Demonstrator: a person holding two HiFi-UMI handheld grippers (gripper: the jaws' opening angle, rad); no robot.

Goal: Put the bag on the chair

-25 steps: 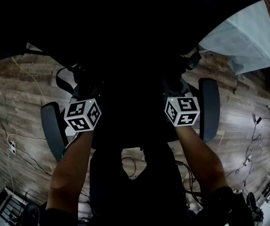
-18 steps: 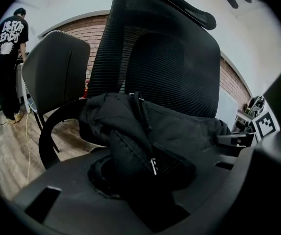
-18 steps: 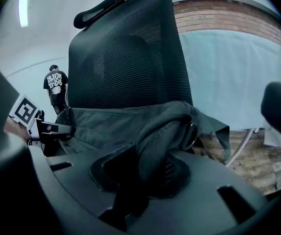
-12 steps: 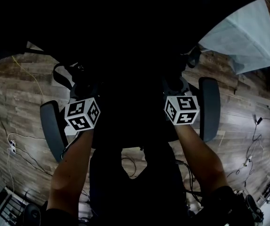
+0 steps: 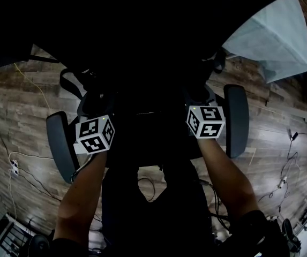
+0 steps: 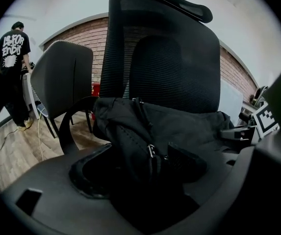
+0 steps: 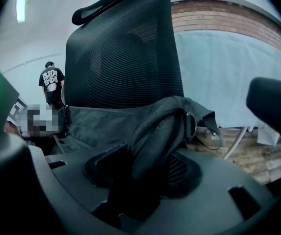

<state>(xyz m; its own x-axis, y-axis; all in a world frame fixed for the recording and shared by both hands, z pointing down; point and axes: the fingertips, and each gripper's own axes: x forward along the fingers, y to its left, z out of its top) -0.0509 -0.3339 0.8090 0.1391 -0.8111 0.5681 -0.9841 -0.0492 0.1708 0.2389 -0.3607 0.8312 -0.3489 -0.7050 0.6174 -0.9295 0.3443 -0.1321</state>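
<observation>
The black bag (image 6: 179, 121) lies on the seat of the black mesh office chair (image 6: 169, 48), leaning on its backrest. My left gripper (image 6: 142, 168) is open; its jaws have just been opening, and a fold of the bag with a zipper pull stands loosely between them. My right gripper (image 7: 142, 170) has also just been opening; a padded strap of the bag (image 7: 106, 121) still lies between its pads. In the dark head view only the marker cubes show, left (image 5: 94, 134) and right (image 5: 206, 122), between the chair's armrests (image 5: 61, 146).
A person in a black T-shirt (image 6: 12, 58) stands at the back beside a second grey chair (image 6: 62, 77). A pale cloth-covered object (image 5: 274, 42) is at the right. Cables and a power strip (image 5: 14, 167) lie on the wooden floor.
In the head view the left marker cube has slipped slightly lower and the bag strap at the left has shifted. The right cube has hardly moved.
</observation>
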